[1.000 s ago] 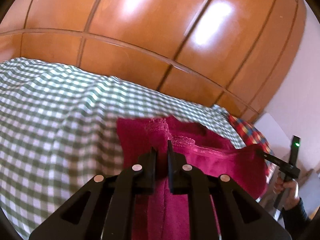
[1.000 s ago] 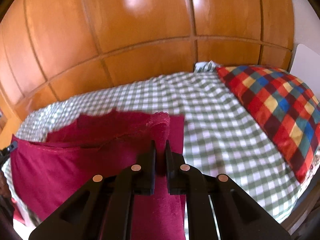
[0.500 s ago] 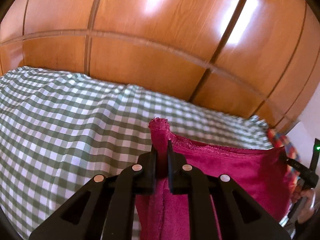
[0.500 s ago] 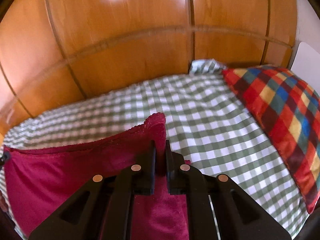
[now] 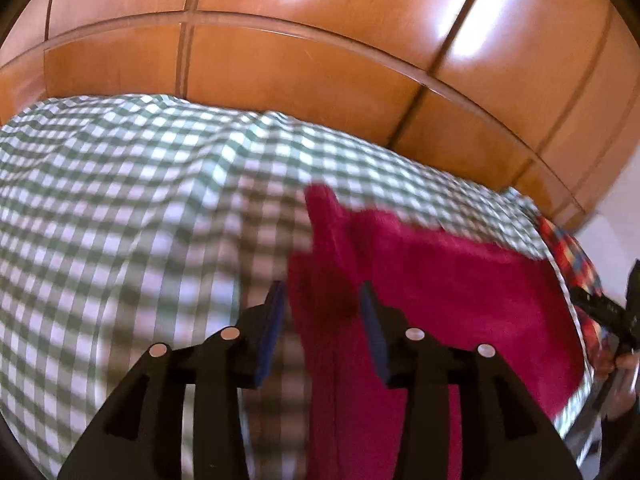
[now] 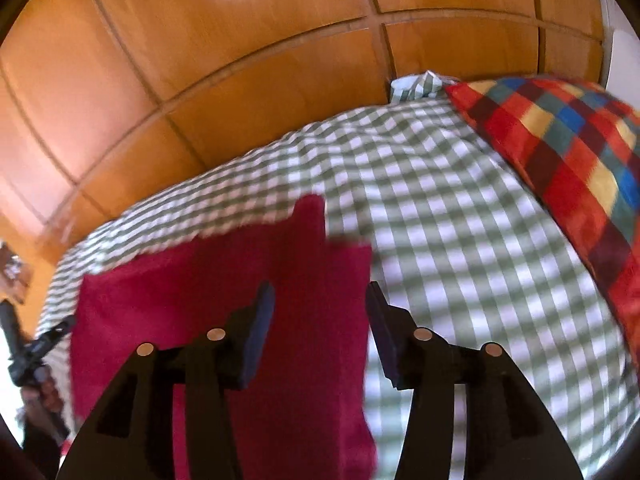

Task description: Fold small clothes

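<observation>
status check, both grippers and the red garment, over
Left gripper and right gripper opening, pads off cloth. Red garment lying on checked bedspread. Colourful pillow off to the side, nothing in the way.

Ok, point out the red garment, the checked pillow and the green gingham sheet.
red garment (image 5: 460,272), left wrist view, flat middle.
checked pillow (image 6: 568,152), right wrist view, top face.
green gingham sheet (image 6: 460,240), right wrist view, bare stretch beside garment.

Between left gripper (image 5: 322,304) fingers: crimson garment (image 5: 440,280) corner, pads clear of it, jaws opening.
Between right gripper (image 6: 320,300) fingers: same garment's other corner, jaws opening.
Ahead of fingers: bare checked bedsheet (image 5: 120,200), then wooden wardrobe doors (image 6: 200,80) block.
Right of right fingers: patchwork pillow (image 6: 580,152).
</observation>
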A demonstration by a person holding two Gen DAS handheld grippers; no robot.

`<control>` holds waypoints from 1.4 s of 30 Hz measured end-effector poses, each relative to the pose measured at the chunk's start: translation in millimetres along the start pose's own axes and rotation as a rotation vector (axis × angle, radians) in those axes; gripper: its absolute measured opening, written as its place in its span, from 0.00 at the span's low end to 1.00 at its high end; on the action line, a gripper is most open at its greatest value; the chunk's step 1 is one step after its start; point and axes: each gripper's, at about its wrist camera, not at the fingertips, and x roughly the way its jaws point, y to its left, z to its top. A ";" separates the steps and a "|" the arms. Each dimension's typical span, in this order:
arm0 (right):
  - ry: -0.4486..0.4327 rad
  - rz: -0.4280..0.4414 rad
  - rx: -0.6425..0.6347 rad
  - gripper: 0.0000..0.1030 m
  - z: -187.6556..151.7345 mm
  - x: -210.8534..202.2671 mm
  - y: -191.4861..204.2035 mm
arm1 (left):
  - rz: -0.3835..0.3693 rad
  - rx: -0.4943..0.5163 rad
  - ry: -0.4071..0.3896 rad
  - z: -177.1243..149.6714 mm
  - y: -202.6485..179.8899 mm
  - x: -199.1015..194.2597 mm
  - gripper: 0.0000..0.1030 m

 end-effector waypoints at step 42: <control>0.151 0.012 -0.122 0.58 -112.2 -67.6 -14.6 | -0.154 -0.053 0.096 -128.7 20.2 -87.3 0.34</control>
